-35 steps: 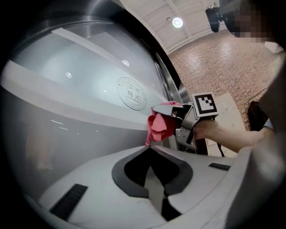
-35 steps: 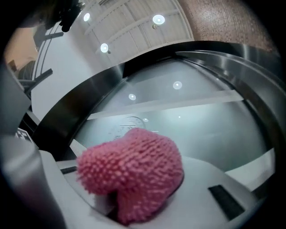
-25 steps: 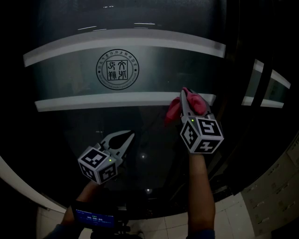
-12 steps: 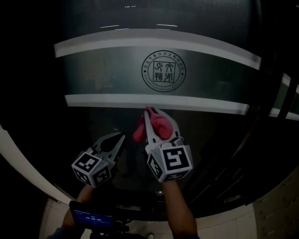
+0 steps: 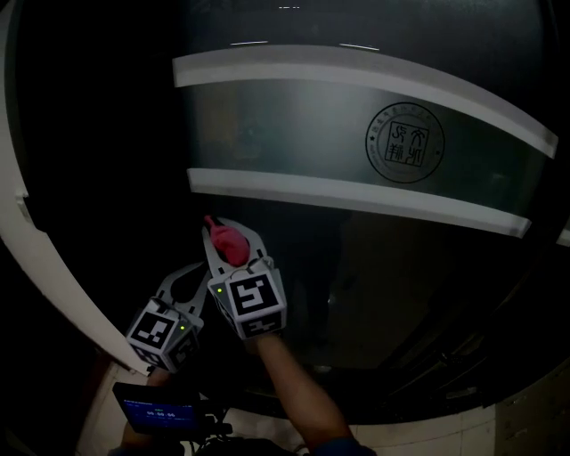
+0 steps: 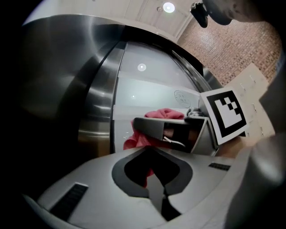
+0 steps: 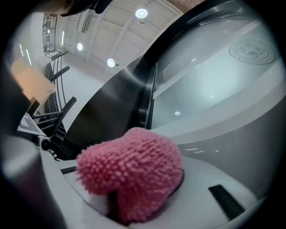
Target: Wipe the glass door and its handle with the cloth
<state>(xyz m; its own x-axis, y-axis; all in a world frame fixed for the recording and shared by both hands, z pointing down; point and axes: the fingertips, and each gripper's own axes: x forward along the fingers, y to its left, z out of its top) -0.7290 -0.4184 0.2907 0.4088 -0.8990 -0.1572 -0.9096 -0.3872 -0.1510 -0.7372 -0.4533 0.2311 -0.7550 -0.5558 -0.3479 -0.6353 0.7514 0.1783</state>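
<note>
Claw status: right claw (image 5: 233, 233) clenched on the pink cloth (image 5: 226, 244), left claw (image 5: 187, 283) closed on nothing. Head view: right claw points up at the door (image 5: 294, 134), with the cloth wadded at its tips. The wad is low on the glass, just under the lower white stripe (image 5: 356, 198) and near the door's left edge. Can't tell from here if the cloth touches the glass. Left claw sits just beside the right one, lower left and partly behind it, marker cubes close together. A round seal (image 5: 405, 142) sits on the frosted band between the two stripes, well right of the cloth. White curved frame (image 5: 40, 240) at left, small lit screen (image 5: 156, 414) at bottom, floor tiles (image 5: 499, 419) bottom right. Left gripper view: own tips meet with only a thin slit between them (image 6: 163, 197). The hollow behind them grips nothing, though some pink shows through it. Right claw lies across the view ahead, its cube marker (image 6: 223, 115) facing the camera. The cloth (image 6: 163, 113) bunches above its jaw and hangs below, in front of the glass and just right of the steel frame (image 6: 96, 103). Brick wall (image 6: 241, 44) upper right, ceiling light (image 6: 168, 6) on top. Right gripper view: the nubby cloth (image 7: 134, 170) fills the gap between the jaws, pinched on both sides. Glass runs off to the right with the seal (image 7: 252, 51) upper right. Dark steel frame (image 7: 116, 103) is beyond the cloth, ceiling lights (image 7: 141, 13) above.
</note>
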